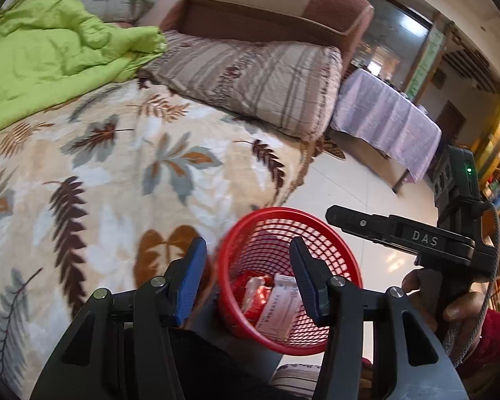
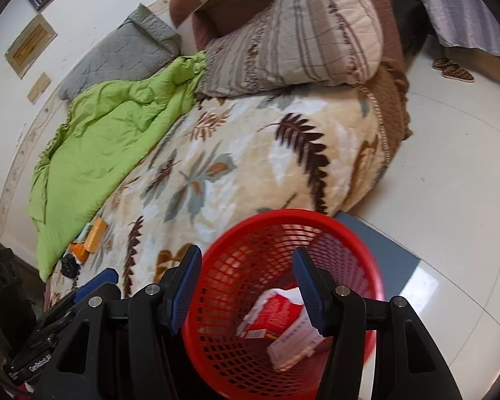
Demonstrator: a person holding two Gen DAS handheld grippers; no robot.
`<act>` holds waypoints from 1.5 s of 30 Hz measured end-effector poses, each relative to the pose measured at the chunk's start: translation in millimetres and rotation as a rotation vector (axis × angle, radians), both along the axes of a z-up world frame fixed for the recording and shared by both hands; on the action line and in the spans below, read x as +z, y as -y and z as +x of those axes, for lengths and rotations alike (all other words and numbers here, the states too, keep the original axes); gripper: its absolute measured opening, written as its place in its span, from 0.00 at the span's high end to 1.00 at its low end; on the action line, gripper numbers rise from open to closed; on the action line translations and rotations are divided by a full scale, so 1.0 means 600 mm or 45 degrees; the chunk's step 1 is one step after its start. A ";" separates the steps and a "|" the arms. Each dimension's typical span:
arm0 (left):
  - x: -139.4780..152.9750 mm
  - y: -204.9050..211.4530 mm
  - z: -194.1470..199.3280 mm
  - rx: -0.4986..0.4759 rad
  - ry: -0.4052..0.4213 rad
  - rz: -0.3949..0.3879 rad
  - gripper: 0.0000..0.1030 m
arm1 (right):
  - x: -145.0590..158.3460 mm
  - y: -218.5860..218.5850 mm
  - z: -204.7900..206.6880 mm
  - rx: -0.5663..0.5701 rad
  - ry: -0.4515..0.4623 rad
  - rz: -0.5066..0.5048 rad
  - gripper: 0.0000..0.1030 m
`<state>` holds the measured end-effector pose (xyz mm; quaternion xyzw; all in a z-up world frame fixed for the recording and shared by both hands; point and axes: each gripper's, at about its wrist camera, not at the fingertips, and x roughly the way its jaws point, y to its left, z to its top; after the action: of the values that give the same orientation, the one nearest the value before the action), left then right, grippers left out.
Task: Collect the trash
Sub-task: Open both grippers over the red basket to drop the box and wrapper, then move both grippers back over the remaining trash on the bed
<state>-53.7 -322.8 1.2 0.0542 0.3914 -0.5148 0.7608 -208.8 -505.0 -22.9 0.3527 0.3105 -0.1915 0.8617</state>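
A red mesh basket (image 1: 316, 220) stands on the floor by the bed, with red and white packets (image 1: 266, 296) lying inside it. My left gripper (image 1: 247, 245) hangs open above the basket's near rim, nothing between its blue pads. In the right wrist view the same basket (image 2: 283, 215) holds the packets (image 2: 276, 316), and my right gripper (image 2: 246, 251) is open over it, empty too. Orange wrappers (image 2: 95, 235) and a small black scrap (image 2: 69, 265) lie on the leaf-patterned blanket (image 2: 250, 153) beside the green quilt. A hand holds the right gripper (image 1: 336, 215), seen side-on.
A green quilt (image 1: 50, 60) and striped pillows (image 1: 266, 80) cover the bed's far part. A grey mat (image 2: 390, 253) lies under the basket on the pale tiled floor (image 2: 450, 166). A table with a purple cloth (image 1: 383, 116) and slippers (image 2: 453, 70) stand beyond.
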 end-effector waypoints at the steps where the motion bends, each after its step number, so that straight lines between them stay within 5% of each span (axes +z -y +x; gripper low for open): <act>1: 0.001 -0.007 0.005 0.017 0.002 -0.002 0.51 | 0.001 -0.004 0.007 0.015 0.001 -0.006 0.41; 16: 0.026 -0.213 0.131 0.449 0.020 -0.041 0.49 | 0.040 -0.128 0.198 0.382 0.051 -0.089 0.41; 32: 0.006 -0.553 0.345 1.204 -0.038 -0.020 0.41 | 0.064 -0.366 0.446 0.893 0.059 -0.192 0.41; 45: -0.096 -0.595 0.572 1.365 -0.108 0.129 0.37 | 0.050 -0.484 0.575 1.070 0.075 -0.198 0.41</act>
<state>289.3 34.1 -56.5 -0.1375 0.4190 -0.0366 0.8968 136.1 -214.4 6.9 0.1348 0.3871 0.1637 0.8973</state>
